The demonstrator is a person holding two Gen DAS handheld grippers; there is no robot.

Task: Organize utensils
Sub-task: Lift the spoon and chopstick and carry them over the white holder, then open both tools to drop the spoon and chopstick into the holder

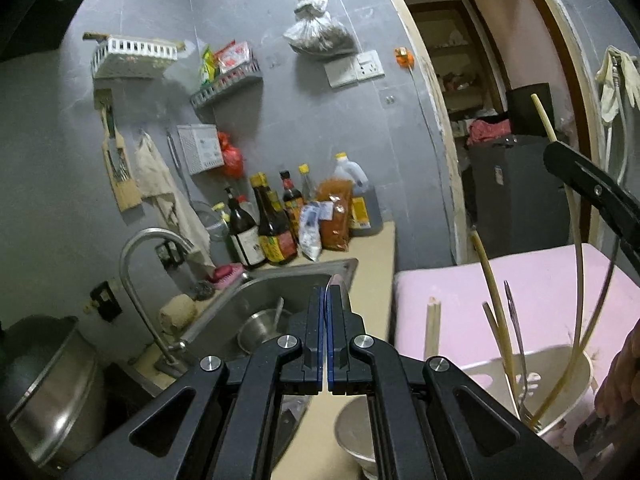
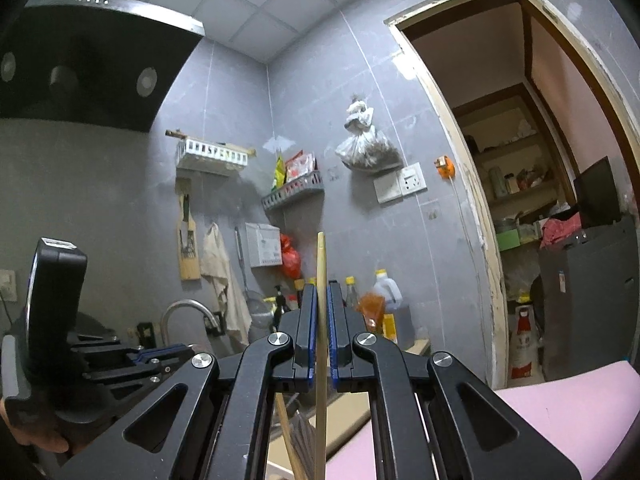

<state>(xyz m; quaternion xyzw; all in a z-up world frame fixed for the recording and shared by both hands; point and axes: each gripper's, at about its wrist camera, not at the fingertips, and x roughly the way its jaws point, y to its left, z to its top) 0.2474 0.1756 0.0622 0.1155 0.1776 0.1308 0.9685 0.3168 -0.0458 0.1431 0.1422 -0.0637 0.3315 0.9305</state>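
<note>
I see the beige table (image 1: 374,256) running along the grey wall, with the steel sink (image 1: 280,284) sunk into it and a pink pad (image 1: 452,292) lying to its right. On that pad stands a white utensil holder (image 1: 576,380), upright, carrying chopsticks (image 1: 490,280) and a metal fork (image 1: 514,320). A small steel bowl (image 1: 354,432) sits on the table just under my left tongs (image 1: 326,304). Those tongs are pressed together on the thin edge of a metal utensil blade (image 1: 336,282); I cannot tell which utensil it is. My right tongs (image 2: 322,320) are clamped on a single bamboo chopstick (image 2: 321,272), held upright above the holder, its lower end reaching down into it.
</note>
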